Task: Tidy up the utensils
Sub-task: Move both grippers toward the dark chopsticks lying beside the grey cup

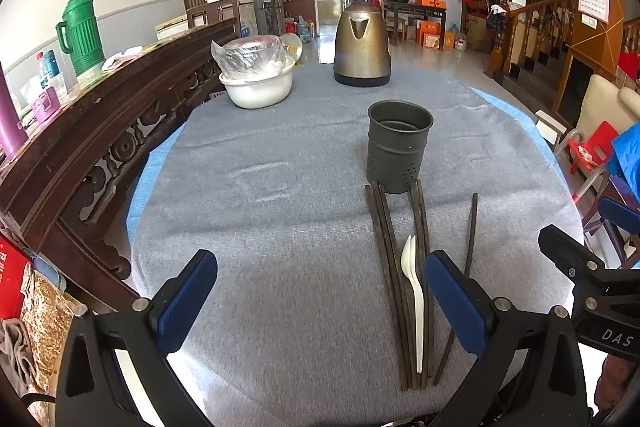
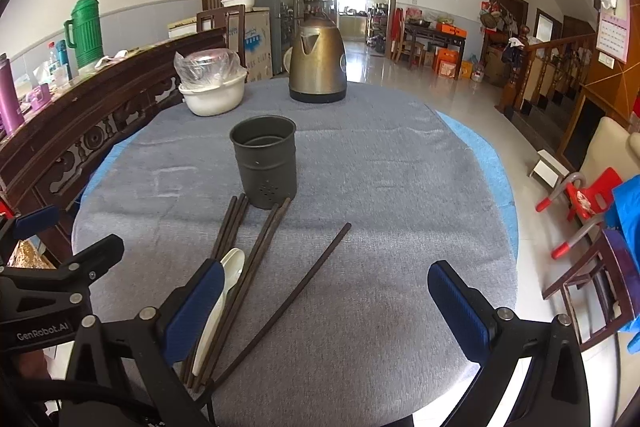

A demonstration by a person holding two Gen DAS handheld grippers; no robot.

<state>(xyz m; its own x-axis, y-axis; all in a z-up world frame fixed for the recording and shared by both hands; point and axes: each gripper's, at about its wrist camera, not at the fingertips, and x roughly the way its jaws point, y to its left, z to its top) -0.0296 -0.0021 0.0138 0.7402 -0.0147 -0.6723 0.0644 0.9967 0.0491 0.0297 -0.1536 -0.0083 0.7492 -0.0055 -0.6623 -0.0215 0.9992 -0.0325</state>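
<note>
A dark grey perforated utensil cup (image 1: pixel 399 146) (image 2: pixel 264 161) stands upright on the grey table cloth. In front of it lie several dark chopsticks (image 1: pixel 390 267) (image 2: pixel 256 259) with white plastic spoons (image 1: pixel 414 287) (image 2: pixel 230 273) among them. One chopstick (image 1: pixel 470 247) (image 2: pixel 304 287) lies apart to the right. My left gripper (image 1: pixel 320 303) hovers open over bare cloth, its right finger beside the spoons. My right gripper (image 2: pixel 326 311) is open too, with the lone chopstick between its fingers, untouched. Each gripper shows at the edge of the other's view.
A brass-coloured kettle (image 1: pixel 362 45) (image 2: pixel 318 67) and a white bowl (image 1: pixel 258 85) (image 2: pixel 214 95) holding a wrapped dish stand at the table's far side. A carved wooden chair back (image 1: pixel 100 119) runs along the left. Red chairs (image 2: pixel 580 203) sit off the right edge.
</note>
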